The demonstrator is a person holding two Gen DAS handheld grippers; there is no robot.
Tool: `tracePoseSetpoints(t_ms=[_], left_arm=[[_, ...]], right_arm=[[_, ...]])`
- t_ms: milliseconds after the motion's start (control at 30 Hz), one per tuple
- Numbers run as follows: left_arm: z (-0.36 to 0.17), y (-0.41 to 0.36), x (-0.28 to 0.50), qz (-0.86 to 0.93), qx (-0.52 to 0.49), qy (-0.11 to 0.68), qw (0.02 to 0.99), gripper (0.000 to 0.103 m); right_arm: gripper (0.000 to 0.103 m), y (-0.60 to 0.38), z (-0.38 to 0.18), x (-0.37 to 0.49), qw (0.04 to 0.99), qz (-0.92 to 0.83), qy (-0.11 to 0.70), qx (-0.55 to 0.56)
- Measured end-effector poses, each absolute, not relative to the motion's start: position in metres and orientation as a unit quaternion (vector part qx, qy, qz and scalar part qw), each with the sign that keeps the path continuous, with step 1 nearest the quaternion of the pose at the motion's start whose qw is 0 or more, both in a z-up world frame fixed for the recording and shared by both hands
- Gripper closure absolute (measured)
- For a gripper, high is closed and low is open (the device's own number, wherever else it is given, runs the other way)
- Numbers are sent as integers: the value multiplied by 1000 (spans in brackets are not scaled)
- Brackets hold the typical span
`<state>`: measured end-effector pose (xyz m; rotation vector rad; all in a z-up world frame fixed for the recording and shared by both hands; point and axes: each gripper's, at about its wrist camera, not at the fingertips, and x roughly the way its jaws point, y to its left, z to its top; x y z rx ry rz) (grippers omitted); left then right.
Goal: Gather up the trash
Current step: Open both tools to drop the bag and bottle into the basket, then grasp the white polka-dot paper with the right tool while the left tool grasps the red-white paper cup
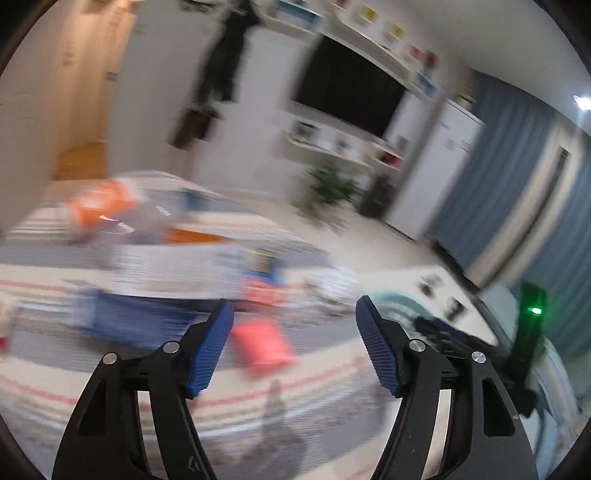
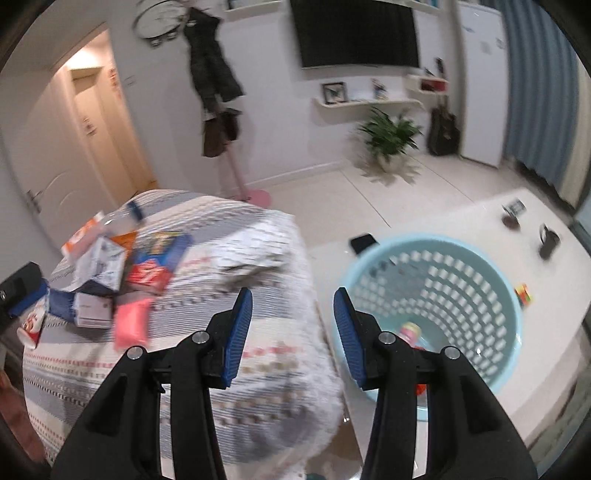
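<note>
Trash lies on a striped tablecloth (image 2: 221, 369): a pink packet (image 2: 131, 325), a red and blue box (image 2: 155, 266), white cartons (image 2: 99, 266) and an orange and white box (image 2: 83, 230). A light blue perforated basket (image 2: 443, 295) stands right of the table with a small item (image 2: 410, 330) in its bottom. My right gripper (image 2: 291, 339) is open and empty, over the gap between table edge and basket. My left gripper (image 1: 295, 347) is open and empty above the blurred pink packet (image 1: 262, 347). The basket rim (image 1: 399, 299) shows at the left wrist view's right.
A white low table (image 2: 480, 229) holds the basket, a black phone (image 2: 364, 242), dark cups (image 2: 548, 238) and a coloured cube (image 2: 524, 293). A potted plant (image 2: 388, 136), a coat stand (image 2: 221, 92), a wall TV (image 2: 354, 29) and blue curtains (image 2: 535, 92) stand beyond.
</note>
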<state>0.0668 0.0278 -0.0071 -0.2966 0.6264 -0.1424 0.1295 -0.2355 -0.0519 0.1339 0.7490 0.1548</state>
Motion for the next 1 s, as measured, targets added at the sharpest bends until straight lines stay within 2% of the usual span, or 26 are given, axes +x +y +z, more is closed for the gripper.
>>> tracePoseSetpoints(t_ms=[200, 300, 400, 467, 700, 1000], left_arm=[[1, 141, 25, 77, -162, 290, 940, 21], [-1, 189, 8, 124, -183, 295, 930, 19], [-10, 228, -4, 158, -204, 305, 917, 19], [-17, 251, -11, 177, -219, 307, 909, 19], [-43, 290, -20, 206, -245, 332, 887, 19], [-62, 291, -7, 189, -255, 357, 878, 19]], right_arm=[[60, -198, -58, 147, 916, 104, 382, 59], [60, -188, -64, 161, 907, 111, 400, 70], [48, -187, -75, 174, 898, 93, 421, 88], [48, -192, -84, 183, 891, 85, 434, 102], [45, -204, -101, 214, 873, 91, 456, 146], [45, -179, -106, 244, 878, 95, 457, 106]])
